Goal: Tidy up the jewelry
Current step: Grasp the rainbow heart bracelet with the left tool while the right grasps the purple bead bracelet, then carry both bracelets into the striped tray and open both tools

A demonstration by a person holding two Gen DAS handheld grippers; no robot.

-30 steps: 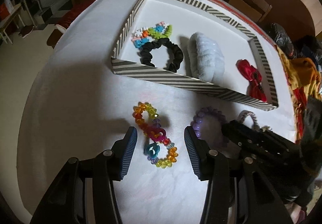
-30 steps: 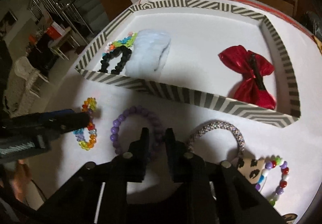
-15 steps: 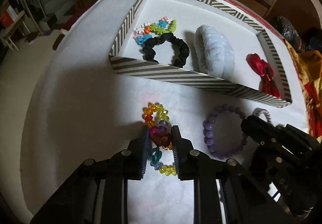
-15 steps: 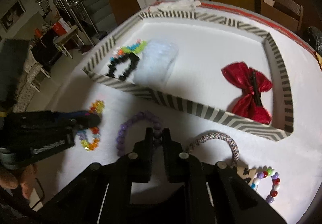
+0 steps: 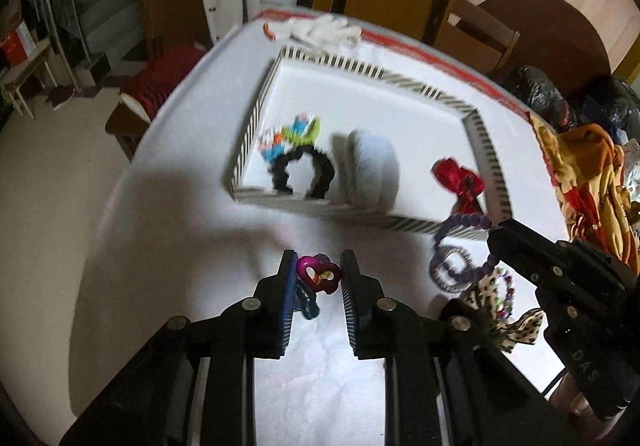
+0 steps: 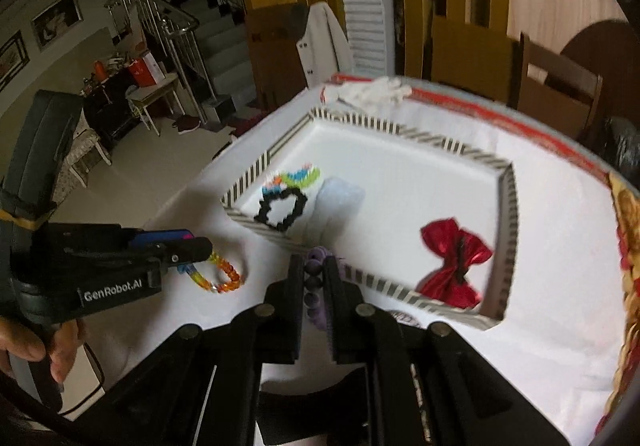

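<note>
Left gripper (image 5: 319, 278) clenched on rainbow plastic-bead bracelet (image 6: 224, 274); right gripper (image 6: 313, 278) clenched on purple round-bead bracelet (image 5: 464, 222). Both lifted; next, carry over striped-rim white tray (image 5: 412, 224), release inside.

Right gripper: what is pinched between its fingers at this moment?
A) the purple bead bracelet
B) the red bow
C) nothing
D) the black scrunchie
A: the right gripper is shut on the purple bead bracelet; the red bow and black scrunchie lie in the striped tray.

Both bracelets lifted off the tabletop

The left gripper (image 5: 318, 278) has closed on the rainbow bracelet (image 6: 224, 278) and raised it; the right gripper (image 6: 314, 278), clamping the purple bead bracelet (image 5: 466, 221), has lifted it too.
</note>
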